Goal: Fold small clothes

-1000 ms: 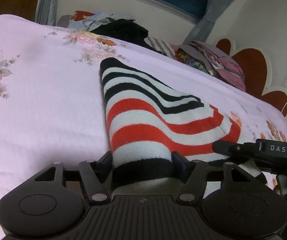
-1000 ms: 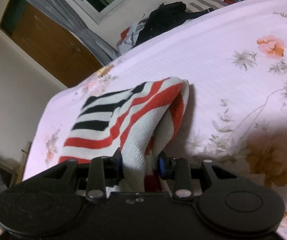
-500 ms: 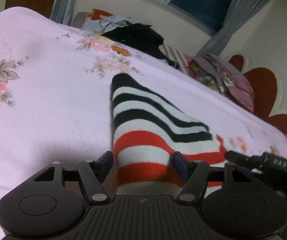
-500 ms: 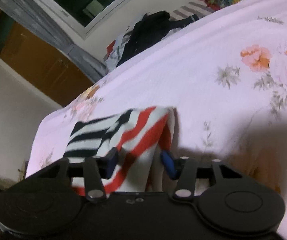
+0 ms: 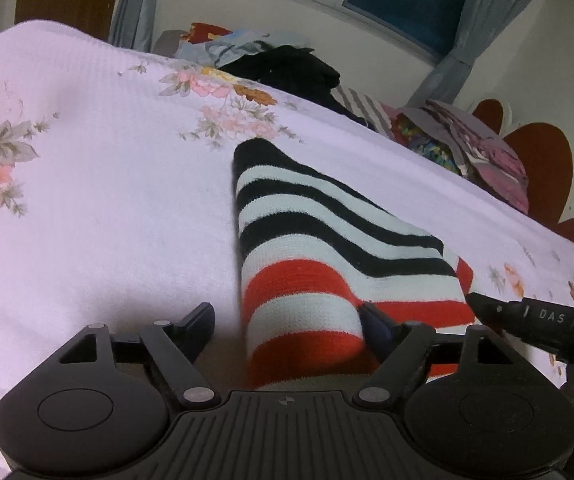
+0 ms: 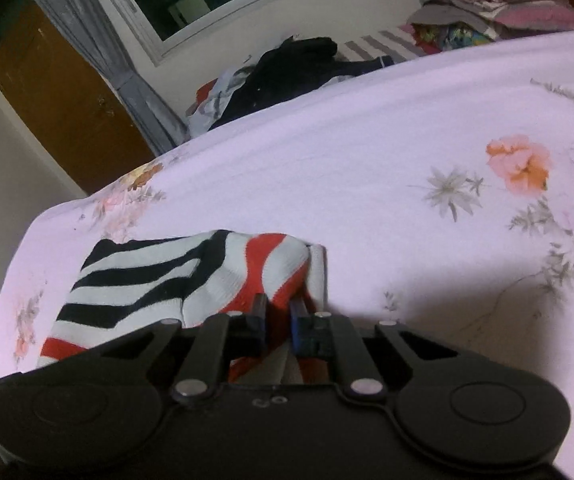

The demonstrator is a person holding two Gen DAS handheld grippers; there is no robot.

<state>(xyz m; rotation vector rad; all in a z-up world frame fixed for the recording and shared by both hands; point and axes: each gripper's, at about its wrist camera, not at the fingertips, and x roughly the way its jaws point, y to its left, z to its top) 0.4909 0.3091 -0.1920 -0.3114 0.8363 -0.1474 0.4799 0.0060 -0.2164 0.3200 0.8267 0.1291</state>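
left hand-held gripper (image 5: 287, 326) tilted down, jaws apart, straddling striped garment (image 5: 327, 256)

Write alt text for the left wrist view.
A striped red, white and black garment lies on a pale pink floral bedspread, its near end between the open fingers of the left hand-held gripper. The right hand-held gripper reaches in beside it.

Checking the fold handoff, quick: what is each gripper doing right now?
Left gripper: open, jaws just widened, striped garment between them, not pinched.
Right gripper: just closed, shut on the striped garment.
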